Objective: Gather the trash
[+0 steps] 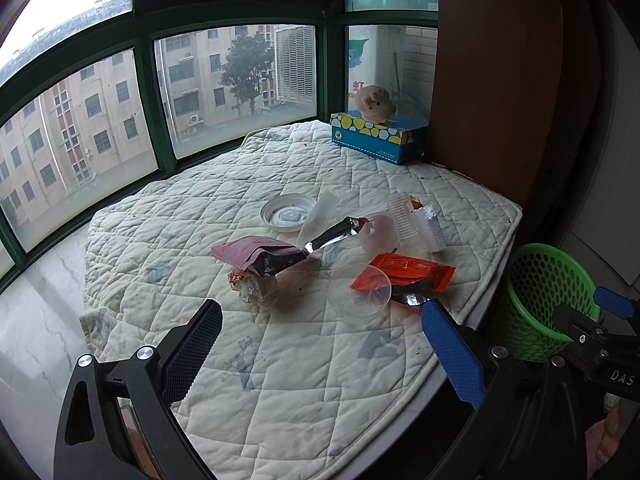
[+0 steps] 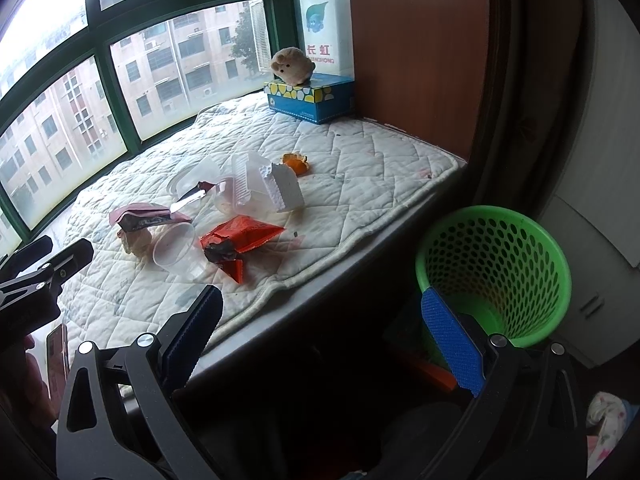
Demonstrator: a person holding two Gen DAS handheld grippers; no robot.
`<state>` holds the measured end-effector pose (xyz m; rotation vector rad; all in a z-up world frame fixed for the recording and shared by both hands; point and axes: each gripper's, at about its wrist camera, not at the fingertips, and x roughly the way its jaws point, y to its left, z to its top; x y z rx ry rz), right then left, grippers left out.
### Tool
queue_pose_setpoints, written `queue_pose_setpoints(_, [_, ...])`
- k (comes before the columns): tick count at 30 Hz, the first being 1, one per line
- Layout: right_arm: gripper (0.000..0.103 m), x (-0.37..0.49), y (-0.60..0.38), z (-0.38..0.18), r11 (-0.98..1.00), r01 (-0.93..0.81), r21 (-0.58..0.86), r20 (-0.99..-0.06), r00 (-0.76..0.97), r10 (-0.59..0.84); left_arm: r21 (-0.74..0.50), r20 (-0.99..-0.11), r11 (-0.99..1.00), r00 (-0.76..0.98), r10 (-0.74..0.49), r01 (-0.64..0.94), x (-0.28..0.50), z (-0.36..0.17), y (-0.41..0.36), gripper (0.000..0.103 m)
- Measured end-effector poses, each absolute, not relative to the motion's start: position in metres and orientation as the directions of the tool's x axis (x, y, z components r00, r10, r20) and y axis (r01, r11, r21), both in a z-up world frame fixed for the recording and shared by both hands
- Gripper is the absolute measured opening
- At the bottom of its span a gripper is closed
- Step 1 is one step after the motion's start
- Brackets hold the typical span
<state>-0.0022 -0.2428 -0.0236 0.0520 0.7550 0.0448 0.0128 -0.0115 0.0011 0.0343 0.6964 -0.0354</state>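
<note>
Legible text appears in two places. The white appliance carton with a blue cartoon figure (image 2: 320,28), behind the window glass, carries red characters "长虹" above a partly cut Latin line ending "ANGHONG". The black right gripper body (image 1: 618,376) carries white letters "DAS".

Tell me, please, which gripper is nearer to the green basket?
The right gripper: its open fingers hover just beside the green basket, off the mat's edge. The left gripper hangs open over the quilted mat, with the basket off to its right.
</note>
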Motion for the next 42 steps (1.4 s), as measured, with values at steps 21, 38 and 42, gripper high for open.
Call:
queue_pose_setpoints(21, [0.099, -0.005, -0.244, -0.022, 0.997, -0.026, 0.077, -0.673, 0.736, 0.071, 0.023, -0.64, 0.999, 0.768, -0.015, 0.039, 0.014, -0.002, -0.009, 0.097])
queue_pose_setpoints(38, [0.098, 0.003, -0.24, -0.02, 0.995, -0.048, 0.083, -0.672, 0.735, 0.092, 0.016, -0.648, 0.999, 0.761, -0.018, 0.037, 0.02, -0.001, -0.007, 0.097])
queue_pose_setpoints(42, [0.099, 0.007, -0.238, -0.021, 0.995, -0.051, 0.086, -0.675, 0.731, 0.096, 0.013, -0.654, 0.999, 0.757, -0.021, 0.038, 0.026, -0.001, -0.006, 0.097])
